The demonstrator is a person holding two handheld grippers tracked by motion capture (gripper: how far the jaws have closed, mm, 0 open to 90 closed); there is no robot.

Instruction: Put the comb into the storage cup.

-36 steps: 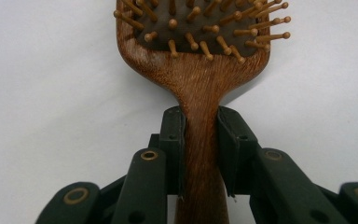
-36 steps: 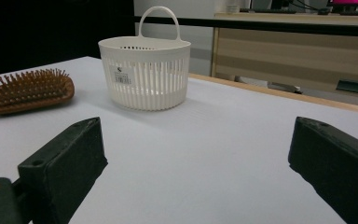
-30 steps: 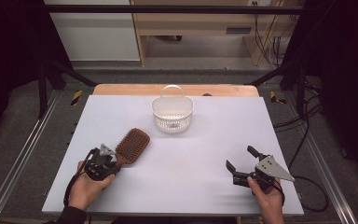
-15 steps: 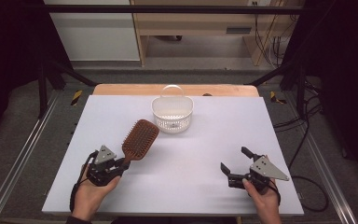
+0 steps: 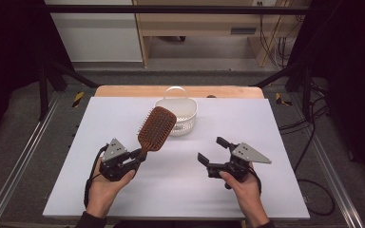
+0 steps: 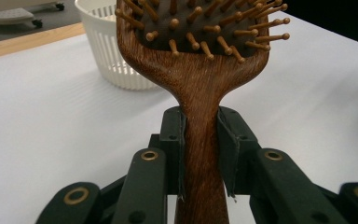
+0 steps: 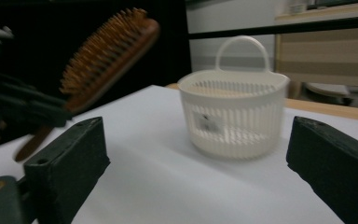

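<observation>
Currently: brown wooden paddle hairbrush [image 5: 156, 128] lifted off the white table [image 5: 275, 123], centre-left of frame.
Left gripper [image 5: 134, 157] clamps its handle; right gripper [image 5: 212, 151], lower right, gapes empty. Likely carrying toward the white slotted plastic basket [image 5: 183, 115] at upper centre; next needs tipping the head over the rim.

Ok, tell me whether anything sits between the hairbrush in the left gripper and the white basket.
Nothing visible does. The left gripper is shut on the handle of the hairbrush, whose head is raised off the table and tilts toward the white basket. Between brush and basket there is just bare white table. The right gripper is open, off to the side.
</observation>
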